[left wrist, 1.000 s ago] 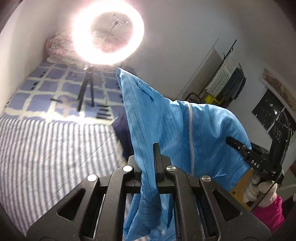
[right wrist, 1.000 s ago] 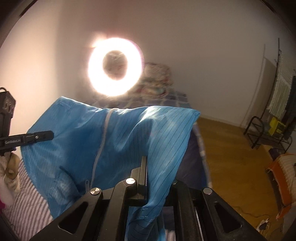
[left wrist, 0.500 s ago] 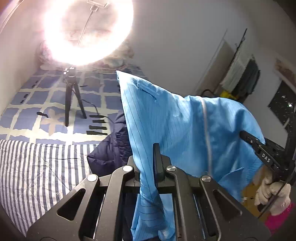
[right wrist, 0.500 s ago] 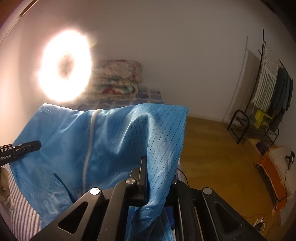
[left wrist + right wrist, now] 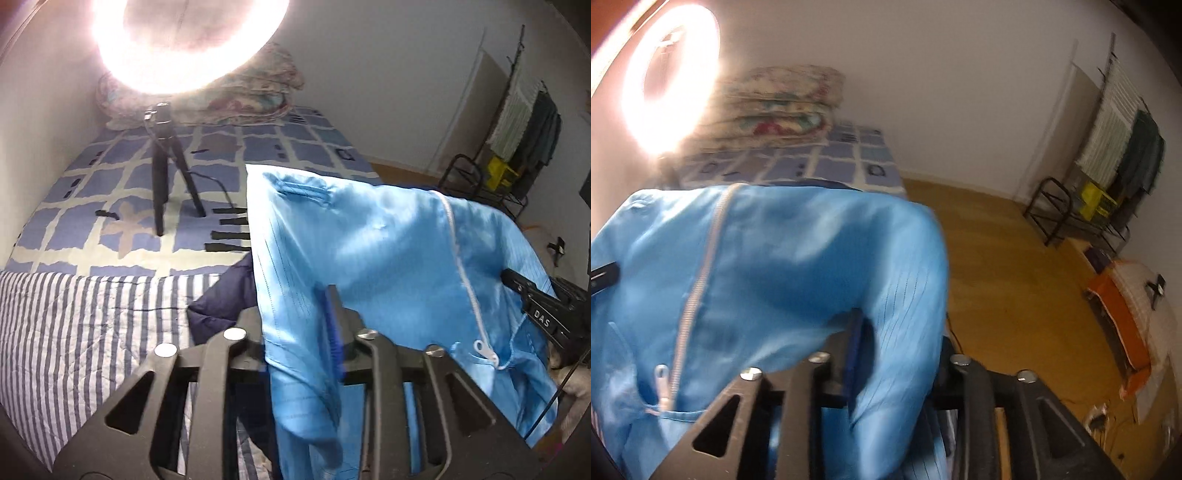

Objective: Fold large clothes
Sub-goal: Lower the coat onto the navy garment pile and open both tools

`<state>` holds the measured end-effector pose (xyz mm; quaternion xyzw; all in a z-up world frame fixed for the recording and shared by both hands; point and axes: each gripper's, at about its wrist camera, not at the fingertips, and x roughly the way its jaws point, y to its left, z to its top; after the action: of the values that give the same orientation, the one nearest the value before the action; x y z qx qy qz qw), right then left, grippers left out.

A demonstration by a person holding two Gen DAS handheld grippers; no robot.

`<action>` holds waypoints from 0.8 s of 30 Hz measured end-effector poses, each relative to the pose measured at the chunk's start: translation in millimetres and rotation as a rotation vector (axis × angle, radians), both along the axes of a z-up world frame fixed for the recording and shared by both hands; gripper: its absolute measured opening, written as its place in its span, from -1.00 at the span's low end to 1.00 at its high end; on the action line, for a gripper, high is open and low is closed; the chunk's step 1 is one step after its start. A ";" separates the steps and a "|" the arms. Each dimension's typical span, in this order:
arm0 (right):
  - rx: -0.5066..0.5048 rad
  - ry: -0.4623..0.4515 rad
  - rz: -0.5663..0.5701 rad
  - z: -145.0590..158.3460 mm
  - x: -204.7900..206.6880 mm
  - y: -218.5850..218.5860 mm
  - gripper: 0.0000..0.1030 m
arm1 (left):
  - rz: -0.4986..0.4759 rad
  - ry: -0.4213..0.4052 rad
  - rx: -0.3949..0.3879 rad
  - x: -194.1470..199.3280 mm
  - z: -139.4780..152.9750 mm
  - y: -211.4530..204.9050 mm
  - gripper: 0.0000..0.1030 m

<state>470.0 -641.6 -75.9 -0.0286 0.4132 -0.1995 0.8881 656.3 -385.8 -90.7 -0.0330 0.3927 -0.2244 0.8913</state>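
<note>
The left gripper [image 5: 295,317] has its jaws opening, and the blue garment [image 5: 369,258] is between them. Only one black finger shows clearly, on the right of the cloth; the fabric hangs over the other side and falls down across the black frame of the gripper. I cannot tell if the pads press on the cloth or are already free of it.

The right gripper [image 5: 897,332] has its jaws opening too, with a fold of the same garment between them. This view is blurred. The cloth drapes over the gap and covers most of both fingers, so I cannot tell here either if the pads touch the fabric.

The garment is light blue with thin dark stripes and a white zipper [image 5: 461,266] running down its middle. It is spread between the two grippers and held up above the bed [image 5: 74,332], near the bed's right edge, over a dark blue quilted cloth [image 5: 221,299] that lies there. Its lower part hangs loose in front of both cameras.

In the left wrist view the right gripper [image 5: 532,295] shows at the far right side of the garment. In the right wrist view the tip of the left gripper [image 5: 604,275] shows at the left side.

On the far part of the bed stands a ring light [image 5: 177,44] on a small black tripod [image 5: 166,173].
</note>
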 end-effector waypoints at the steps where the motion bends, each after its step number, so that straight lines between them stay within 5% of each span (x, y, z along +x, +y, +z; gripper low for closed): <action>1: 0.007 -0.007 -0.016 2.3 -4.7 -3.9 -0.26 | 0.009 0.000 -0.009 -1.0 1.5 3.8 -0.40; 12: 0.001 -0.104 0.000 66.4 -63.2 13.0 -0.20 | -0.008 -0.062 -0.027 -56.1 55.7 43.2 -0.39; 20: 0.019 -0.177 0.049 135.5 -134.1 53.9 -0.18 | -0.067 -0.146 -0.026 -141.9 122.3 75.7 -0.38; 24: 0.029 -0.213 0.067 164.4 -182.7 82.5 -0.18 | -0.089 -0.195 -0.029 -196.7 158.1 101.7 -0.21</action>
<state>287.4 -559.1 88.5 -0.0084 0.3181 -0.1655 0.9335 459.6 -284.1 67.4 -0.0064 0.3019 -0.2716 0.9138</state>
